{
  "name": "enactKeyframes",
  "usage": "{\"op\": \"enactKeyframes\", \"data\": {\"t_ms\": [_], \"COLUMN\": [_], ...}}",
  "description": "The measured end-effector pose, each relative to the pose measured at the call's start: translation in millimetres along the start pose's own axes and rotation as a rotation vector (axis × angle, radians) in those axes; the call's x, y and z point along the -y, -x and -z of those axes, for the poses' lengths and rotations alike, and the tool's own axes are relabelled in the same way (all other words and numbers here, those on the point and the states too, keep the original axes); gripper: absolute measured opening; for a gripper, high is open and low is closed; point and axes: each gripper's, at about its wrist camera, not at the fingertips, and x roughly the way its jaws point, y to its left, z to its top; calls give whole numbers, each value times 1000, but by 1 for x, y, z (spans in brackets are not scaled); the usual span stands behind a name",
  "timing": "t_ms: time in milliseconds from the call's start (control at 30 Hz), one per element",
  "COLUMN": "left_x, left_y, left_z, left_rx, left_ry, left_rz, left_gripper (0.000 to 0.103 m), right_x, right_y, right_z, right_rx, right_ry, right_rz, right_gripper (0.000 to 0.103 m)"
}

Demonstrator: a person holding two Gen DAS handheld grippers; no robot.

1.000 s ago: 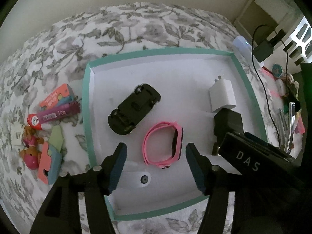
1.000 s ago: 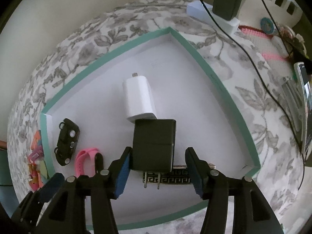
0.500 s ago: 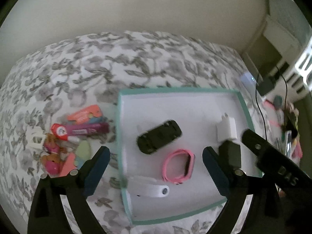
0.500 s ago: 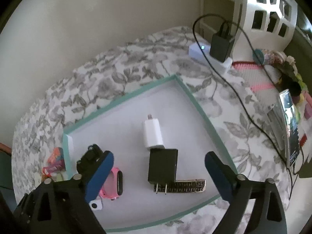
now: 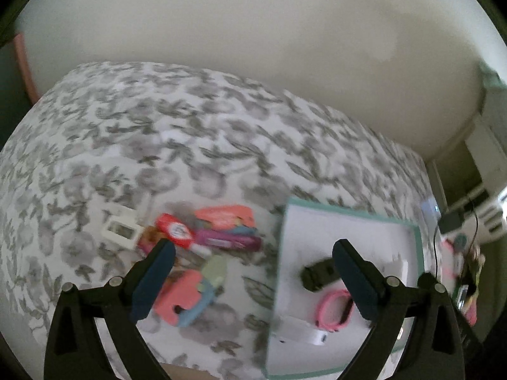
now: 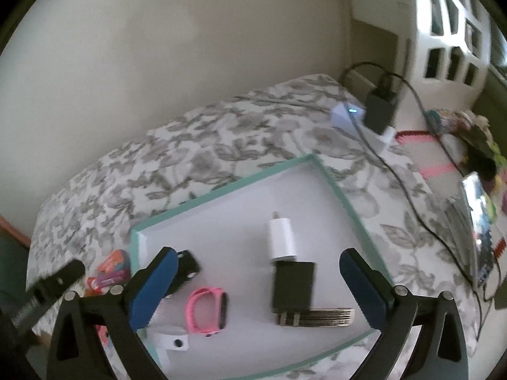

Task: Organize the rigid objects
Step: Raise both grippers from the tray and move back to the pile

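A white tray with a teal rim (image 6: 336, 183) (image 5: 348, 213) lies on the floral bedspread. In it are a white charger (image 6: 280, 240), a black charger (image 6: 293, 285), a patterned bar (image 6: 329, 316), a pink watch (image 6: 209, 310) (image 5: 336, 312), a black toy car (image 5: 318, 274) (image 6: 187, 266) and a white clip (image 6: 172, 342) (image 5: 304, 335). A pile of colourful objects (image 5: 202, 253) lies left of the tray. My left gripper (image 5: 250, 278) is open and empty, high above the pile and tray edge. My right gripper (image 6: 259, 288) is open and empty above the tray.
A white small device (image 5: 118, 231) lies left of the pile. A power strip with a black plug and cable (image 6: 377, 110) sits at the bed's far right. Clutter and a phone (image 6: 475, 218) lie to the right. A beige wall stands behind the bed.
Both grippers have opened wide and risen away from the tray. The left one has swung left toward the colourful pile. The black charger was let go and lies in the tray.
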Motion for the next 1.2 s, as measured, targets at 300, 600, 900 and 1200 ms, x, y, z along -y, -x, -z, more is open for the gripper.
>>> {"op": "enactKeyframes", "data": {"t_ms": [300, 600, 900, 1200], "left_x": [-70, -117, -148, -155], "left_y": [16, 20, 4, -30], "left_z": [-12, -14, -7, 6], "left_rx": [71, 61, -6, -165], "left_ry": [125, 188, 267, 286], "left_rz": [-85, -136, -99, -64], "left_gripper": [99, 99, 99, 99], "right_x": [-54, -117, -169, -193], "right_y": [-8, -16, -39, -62], "right_z": [20, 46, 78, 98], "right_rx": [-25, -62, -158, -219], "right_ry": [97, 227, 350, 482], "right_rz": [-153, -256, -283, -291], "right_gripper": [103, 103, 103, 103]}}
